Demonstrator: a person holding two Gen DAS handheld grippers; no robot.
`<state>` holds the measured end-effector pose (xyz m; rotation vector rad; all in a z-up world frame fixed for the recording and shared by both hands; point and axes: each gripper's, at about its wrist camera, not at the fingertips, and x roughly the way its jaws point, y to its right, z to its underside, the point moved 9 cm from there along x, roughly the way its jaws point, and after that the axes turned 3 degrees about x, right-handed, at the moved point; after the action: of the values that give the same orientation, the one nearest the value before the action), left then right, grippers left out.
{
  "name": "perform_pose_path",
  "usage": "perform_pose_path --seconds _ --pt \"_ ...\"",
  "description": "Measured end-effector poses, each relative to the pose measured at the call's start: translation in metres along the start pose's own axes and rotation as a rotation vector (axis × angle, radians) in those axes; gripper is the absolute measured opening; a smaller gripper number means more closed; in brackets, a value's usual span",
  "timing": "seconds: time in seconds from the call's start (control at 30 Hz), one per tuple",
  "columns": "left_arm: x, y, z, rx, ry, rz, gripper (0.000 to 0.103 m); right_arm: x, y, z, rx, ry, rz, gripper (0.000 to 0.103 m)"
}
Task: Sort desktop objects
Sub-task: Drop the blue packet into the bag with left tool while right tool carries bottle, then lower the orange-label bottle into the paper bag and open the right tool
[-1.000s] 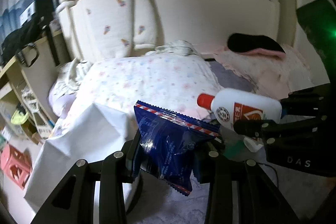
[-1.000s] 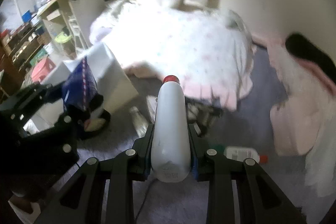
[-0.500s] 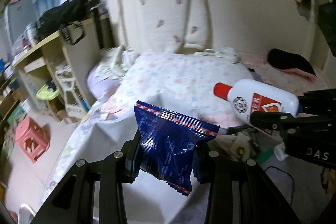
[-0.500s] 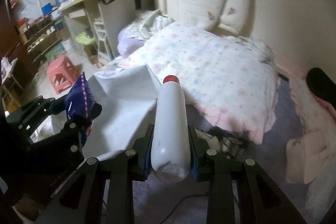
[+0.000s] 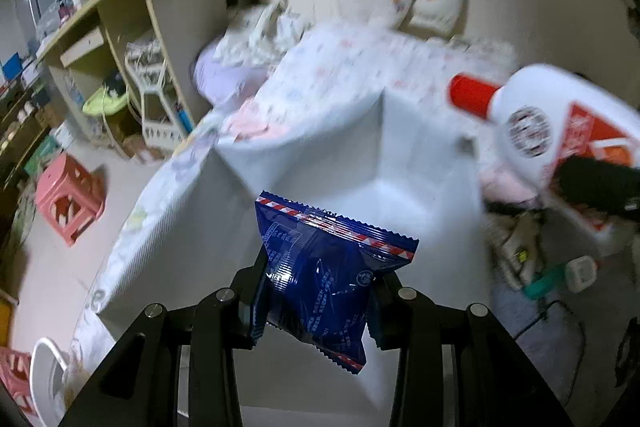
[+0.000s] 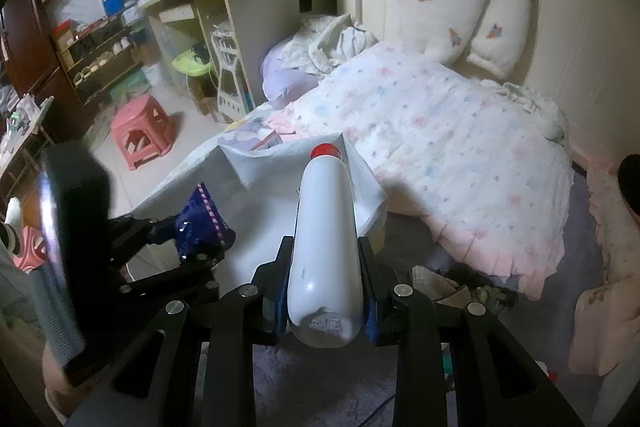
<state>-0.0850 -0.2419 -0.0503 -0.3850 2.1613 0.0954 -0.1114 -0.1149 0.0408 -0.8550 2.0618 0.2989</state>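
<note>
right gripper (image 6: 325, 301) clamped on white bottle (image 6: 326, 251) with red cap, left gripper (image 6: 200, 247) pinching blue snack packet (image 6: 200, 223), white bag (image 6: 272, 171) on bed (image 6: 440, 131), pink stool (image 6: 140, 131) on floor

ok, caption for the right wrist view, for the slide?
Right gripper holds a white bottle over a white bag; left gripper carries a blue packet.

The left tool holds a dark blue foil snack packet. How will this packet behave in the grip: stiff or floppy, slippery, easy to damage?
The dark blue foil snack packet probably stays floppy: its lower corner hangs loose below the left tool. The glossy, crinkled film looks slippery, so it may slide if the grip loosens. It seems light and puffed, so a hard squeeze could crush its contents.
</note>
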Motion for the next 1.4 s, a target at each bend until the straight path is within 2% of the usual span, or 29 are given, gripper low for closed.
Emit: perform_pose_path --seconds 0.13,0.2,0.23,0.27,0.33,0.47,0.63,0.77,1.2,1.4 --pt "0.016 -0.008 0.012 -0.029 -0.076 -0.018 0.039 0.009 -0.003 0.004 -0.009 -0.021 0.004 0.029" --pt "0.025 -0.009 0.020 -0.019 -0.149 -0.053 0.056 0.012 -0.005 0.006 -0.013 -0.031 0.004 0.029" --pt "0.025 -0.010 0.022 -0.016 -0.162 -0.082 0.068 0.013 -0.006 0.008 -0.016 -0.036 0.002 0.029" --pt "0.025 -0.011 0.022 -0.008 -0.163 -0.115 0.072 0.014 -0.007 0.009 -0.017 -0.040 0.000 0.029" --pt "0.020 -0.010 0.019 0.006 -0.144 -0.127 0.072 0.015 -0.009 0.010 -0.019 -0.043 -0.003 0.029" --pt "0.011 -0.008 0.016 -0.025 -0.115 -0.070 0.072 0.016 -0.012 0.010 -0.024 -0.044 -0.010 0.029" --pt "0.007 -0.011 0.014 -0.019 -0.110 -0.093 0.072 0.018 -0.019 0.008 -0.037 -0.045 -0.018 0.029" --pt "0.002 -0.017 0.012 -0.048 -0.093 -0.076 0.072 0.025 -0.024 0.004 -0.030 -0.048 -0.039 0.029" --pt "-0.019 -0.051 0.008 -0.142 -0.025 -0.067 0.073 0.072 -0.053 -0.005 -0.009 -0.051 -0.124 0.030" --pt "-0.011 -0.054 0.010 -0.140 -0.039 -0.073 0.072 0.093 -0.054 -0.001 0.028 -0.075 -0.146 0.030"
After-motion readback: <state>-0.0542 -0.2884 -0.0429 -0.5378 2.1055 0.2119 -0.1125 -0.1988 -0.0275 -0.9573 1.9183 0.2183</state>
